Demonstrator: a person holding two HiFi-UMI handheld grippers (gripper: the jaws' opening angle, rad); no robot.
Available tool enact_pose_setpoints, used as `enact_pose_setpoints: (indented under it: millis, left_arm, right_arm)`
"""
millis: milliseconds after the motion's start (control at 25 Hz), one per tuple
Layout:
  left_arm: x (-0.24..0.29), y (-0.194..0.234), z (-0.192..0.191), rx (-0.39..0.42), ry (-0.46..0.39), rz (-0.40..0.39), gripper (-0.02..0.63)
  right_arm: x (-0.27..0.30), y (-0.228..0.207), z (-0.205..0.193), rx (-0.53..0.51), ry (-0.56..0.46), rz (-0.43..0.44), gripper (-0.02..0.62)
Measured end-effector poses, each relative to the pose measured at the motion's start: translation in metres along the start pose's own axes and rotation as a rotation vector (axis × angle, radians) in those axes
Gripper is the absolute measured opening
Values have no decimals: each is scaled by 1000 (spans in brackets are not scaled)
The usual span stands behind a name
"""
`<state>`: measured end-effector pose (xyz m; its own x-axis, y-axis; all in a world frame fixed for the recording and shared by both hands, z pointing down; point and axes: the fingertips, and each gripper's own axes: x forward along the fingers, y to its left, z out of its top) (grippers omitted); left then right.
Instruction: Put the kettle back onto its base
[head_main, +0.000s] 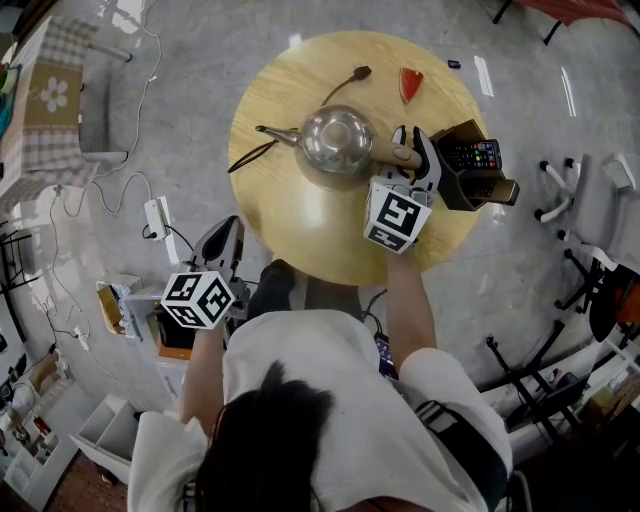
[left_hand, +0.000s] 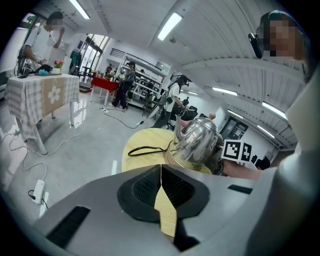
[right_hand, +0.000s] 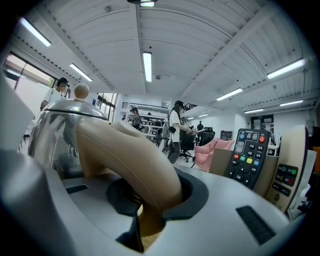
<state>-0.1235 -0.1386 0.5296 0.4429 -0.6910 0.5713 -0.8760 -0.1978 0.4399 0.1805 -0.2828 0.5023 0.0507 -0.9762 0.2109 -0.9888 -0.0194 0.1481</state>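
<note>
Both closed: right tool (right_hand: 145, 200) clamps the kettle (head_main: 338, 138) by its handle (right_hand: 130, 155), clearest in its own view; left tool (left_hand: 161, 182) pinched empty.

plain white short-sleeved t-shirt (head_main: 310, 350)

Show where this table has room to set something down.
Bare: the near half of the table, between kettle and person; also the far left rim beyond the cord. Crowded: the right side, with the right gripper and the box of remotes.
</note>
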Motion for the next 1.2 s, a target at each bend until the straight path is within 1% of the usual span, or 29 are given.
enact_pose_setpoints:
  millis: [400, 680, 1000, 1080, 1200]
  left_arm:
    - [6, -3, 10, 6, -28, -20, 28]
    - [7, -5, 4, 7, -11, -25, 28]
    - [7, -3, 4, 7, -12, -23, 28]
    - [5, -5, 6, -14, -29, -40, 28]
    - [2, -8, 14, -86, -89, -78, 28]
  right_arm:
    - [-2, -1, -7, 5, 11, -12, 87]
    - [-7, -3, -11, 12, 9, -22, 87]
    - [-7, 0, -8, -10, -7, -13, 86]
    - [-7, 1, -8, 0, 7, 1, 87]
    - [-6, 3, -9, 10, 23, 23, 89]
